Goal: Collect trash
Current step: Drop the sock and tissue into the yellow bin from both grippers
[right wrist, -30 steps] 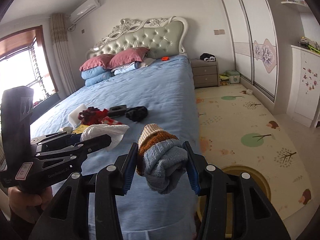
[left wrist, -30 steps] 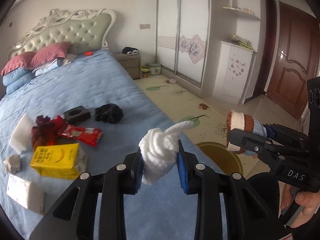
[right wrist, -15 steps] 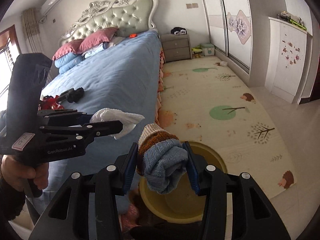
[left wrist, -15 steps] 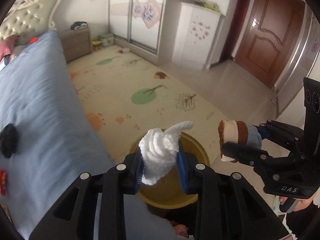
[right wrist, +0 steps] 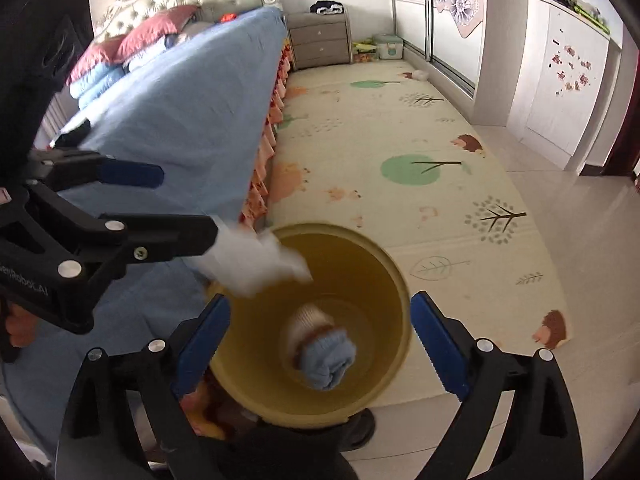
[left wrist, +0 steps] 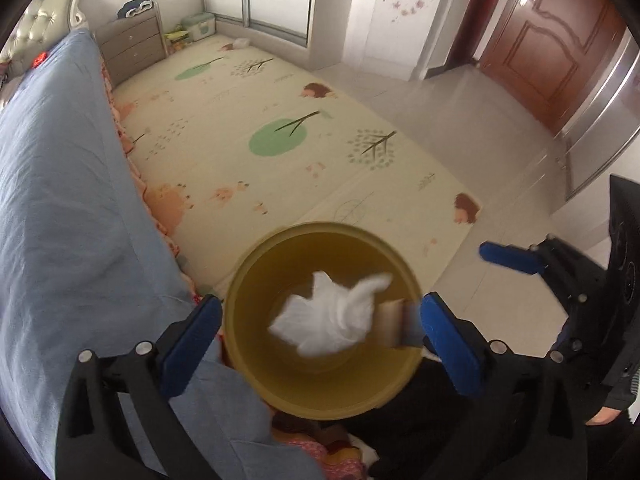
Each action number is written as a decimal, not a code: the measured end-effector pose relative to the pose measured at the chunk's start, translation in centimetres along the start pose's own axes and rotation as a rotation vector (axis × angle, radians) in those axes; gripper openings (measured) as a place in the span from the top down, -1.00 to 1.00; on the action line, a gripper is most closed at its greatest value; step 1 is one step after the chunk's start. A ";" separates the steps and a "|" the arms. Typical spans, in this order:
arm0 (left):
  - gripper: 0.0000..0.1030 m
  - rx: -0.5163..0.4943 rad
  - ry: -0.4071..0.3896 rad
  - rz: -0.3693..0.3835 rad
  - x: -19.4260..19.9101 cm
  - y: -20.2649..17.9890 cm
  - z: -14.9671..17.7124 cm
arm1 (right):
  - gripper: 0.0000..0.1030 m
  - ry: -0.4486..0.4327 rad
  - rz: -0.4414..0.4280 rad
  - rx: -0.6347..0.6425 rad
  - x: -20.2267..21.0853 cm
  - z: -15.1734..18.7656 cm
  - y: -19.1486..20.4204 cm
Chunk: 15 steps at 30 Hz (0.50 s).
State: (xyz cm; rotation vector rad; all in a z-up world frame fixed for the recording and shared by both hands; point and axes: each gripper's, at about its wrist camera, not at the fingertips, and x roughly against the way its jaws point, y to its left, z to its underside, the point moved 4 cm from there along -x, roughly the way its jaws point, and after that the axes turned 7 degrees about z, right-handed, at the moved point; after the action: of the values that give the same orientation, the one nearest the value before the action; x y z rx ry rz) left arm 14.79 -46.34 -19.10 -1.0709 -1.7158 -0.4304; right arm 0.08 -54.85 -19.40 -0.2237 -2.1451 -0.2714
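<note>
Blue bed (left wrist: 60, 184) on your left, play mat (left wrist: 280, 128) beside it, yellow bin (left wrist: 320, 396) at its near corner. Your left gripper (left wrist: 320, 332) is spread wide over the bin, white tissue (left wrist: 328, 320) blurred, loose in its mouth. Right gripper (right wrist: 320, 340) also spread, rolled sock (right wrist: 320, 348) loose inside the bin.

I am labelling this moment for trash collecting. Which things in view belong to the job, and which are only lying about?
Job:
- yellow bin
- white tissue wad
- rolled sock
- left gripper, right gripper

Lying about:
- bed
- play mat
- nightstand
- pillows
</note>
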 end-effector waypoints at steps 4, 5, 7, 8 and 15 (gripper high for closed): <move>-0.92 0.054 0.020 0.010 -0.2 1.1 0.1 | -0.71 0.023 -0.022 -0.019 -0.4 0.5 -0.5; -0.92 0.067 0.020 0.016 -0.3 1.4 0.2 | -0.71 0.026 -0.025 -0.022 -0.3 0.8 -0.6; -0.92 0.073 0.019 0.021 -0.2 1.9 0.3 | -0.71 0.026 -0.032 -0.023 -0.1 1.1 -0.6; -0.92 0.069 0.015 0.021 -0.1 1.8 0.3 | -0.71 0.024 -0.031 -0.022 0.0 1.1 -0.6; -0.92 0.038 -0.028 0.014 0.3 1.5 0.3 | -0.71 -0.003 -0.037 -0.008 1.0 0.5 0.3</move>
State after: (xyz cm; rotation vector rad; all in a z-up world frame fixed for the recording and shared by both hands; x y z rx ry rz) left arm 15.81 -45.16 -19.30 -1.0659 -1.7337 -0.3736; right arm -0.81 -54.39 -18.80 -0.1889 -2.1531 -0.3010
